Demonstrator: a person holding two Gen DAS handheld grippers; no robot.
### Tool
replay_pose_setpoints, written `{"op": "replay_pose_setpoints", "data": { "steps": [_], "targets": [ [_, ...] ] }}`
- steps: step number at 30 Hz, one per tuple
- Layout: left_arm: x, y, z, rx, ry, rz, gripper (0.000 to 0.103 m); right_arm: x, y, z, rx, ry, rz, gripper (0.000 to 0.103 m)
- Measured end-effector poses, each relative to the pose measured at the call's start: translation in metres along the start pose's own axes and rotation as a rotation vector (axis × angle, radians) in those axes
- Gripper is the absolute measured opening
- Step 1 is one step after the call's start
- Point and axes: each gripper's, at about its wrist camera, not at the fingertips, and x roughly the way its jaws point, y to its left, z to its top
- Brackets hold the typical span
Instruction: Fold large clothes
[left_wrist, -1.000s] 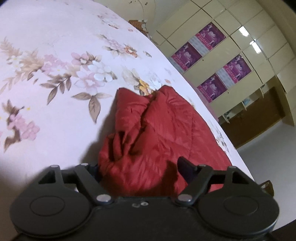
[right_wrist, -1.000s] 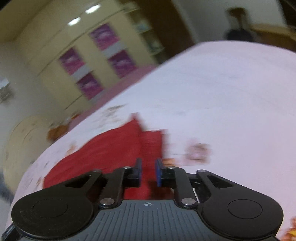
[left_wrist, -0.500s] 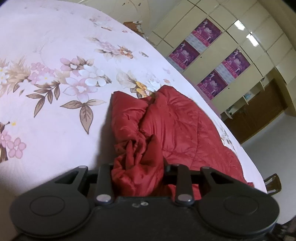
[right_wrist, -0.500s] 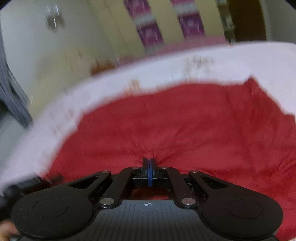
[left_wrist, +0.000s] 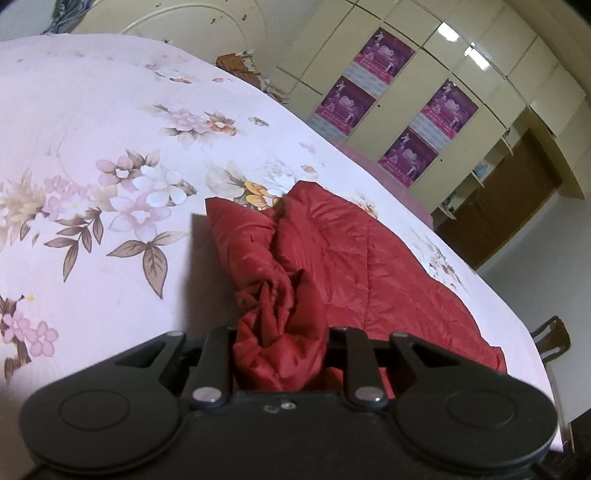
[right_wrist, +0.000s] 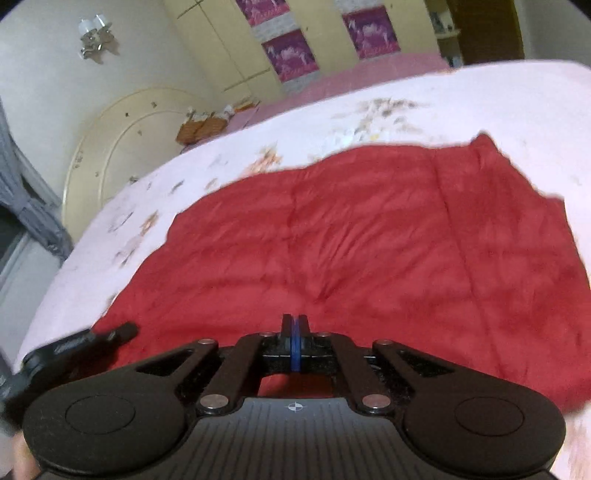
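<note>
A red quilted jacket lies spread on a bed with a pink floral sheet. My left gripper is shut on a bunched fold of the jacket, which fills the gap between its fingers. In the right wrist view the jacket lies mostly flat. My right gripper has its blue pads pressed together at the jacket's near edge; a pucker in the cloth runs to them, so it pinches the fabric. The left gripper's tip shows at the lower left.
Cream wardrobe doors with purple posters stand beyond the bed. A round cream headboard and a woven basket are at the bed's far end. A chair stands off the bed's right edge. A grey curtain hangs at left.
My left gripper closed on the jacket's bunched edge and holds it. My right gripper swung over the jacket, shut, and now pinches its near edge.
</note>
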Motion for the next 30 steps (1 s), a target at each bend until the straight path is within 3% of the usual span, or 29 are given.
{"op": "replay_pose_setpoints", "data": {
  "steps": [3, 9, 12, 15, 18, 25, 30],
  "targets": [
    [-0.004, -0.009, 0.000, 0.056, -0.013, -0.004, 0.020, 0.025, -0.006, -0.011, 0.000, 0.076, -0.032, 0.000],
    [-0.017, -0.037, 0.007, 0.209, -0.063, -0.010, 0.020, 0.024, -0.016, -0.009, 0.043, 0.064, -0.025, 0.000],
    [-0.023, -0.052, 0.013, 0.271, -0.078, -0.028, 0.020, -0.026, -0.030, -0.005, 0.066, -0.121, -0.068, 0.000],
    [-0.030, -0.067, 0.015, 0.329, -0.102, -0.047, 0.020, -0.069, -0.068, 0.000, 0.103, -0.267, -0.225, 0.000],
    [-0.037, -0.090, 0.014, 0.390, -0.121, -0.069, 0.020, -0.077, -0.111, 0.006, 0.192, -0.254, -0.327, 0.000],
    [-0.050, -0.167, -0.003, 0.544, -0.157, -0.173, 0.020, -0.043, -0.131, 0.002, 0.190, -0.125, -0.229, 0.000],
    [-0.046, -0.234, -0.044, 0.694, -0.143, -0.247, 0.020, -0.038, -0.146, 0.002, 0.182, -0.091, -0.141, 0.000]
  ]
}}
